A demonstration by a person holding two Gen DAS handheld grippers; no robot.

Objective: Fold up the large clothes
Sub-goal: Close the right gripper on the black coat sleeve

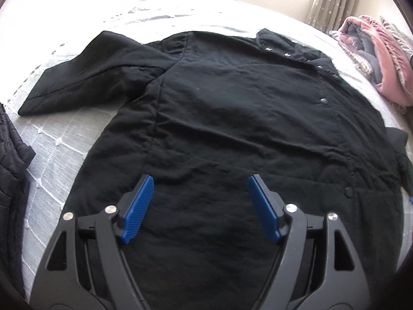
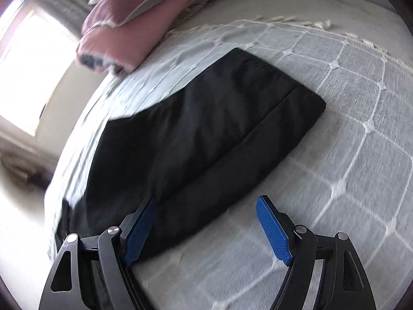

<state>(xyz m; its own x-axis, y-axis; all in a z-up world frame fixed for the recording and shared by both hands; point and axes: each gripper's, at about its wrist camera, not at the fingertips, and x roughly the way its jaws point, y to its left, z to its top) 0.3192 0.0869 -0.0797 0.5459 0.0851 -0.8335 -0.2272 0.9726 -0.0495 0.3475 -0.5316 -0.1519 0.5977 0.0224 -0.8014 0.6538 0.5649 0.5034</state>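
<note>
A large black coat [image 1: 232, 103] with snap buttons lies spread flat on the bed [image 1: 51, 149], one sleeve [image 1: 85, 77] stretched out to the left. My left gripper [image 1: 201, 180] hovers over the coat's lower body, open, with nothing between its blue pads. The right wrist view is blurred and shows the coat's other sleeve [image 2: 219, 118] lying flat on the bedcover [image 2: 348, 103]. My right gripper [image 2: 206, 201] is open above the sleeve's near edge, one finger over the black cloth and the other over the cover.
A folded pink and grey quilt [image 1: 382, 59] sits at the bed's far right corner, seen also as pink quilt [image 2: 129, 33]. Another black padded garment [image 1: 13, 160] lies at the left edge. A curtain [image 1: 333, 0] and a bright window [image 2: 33, 64] stand behind.
</note>
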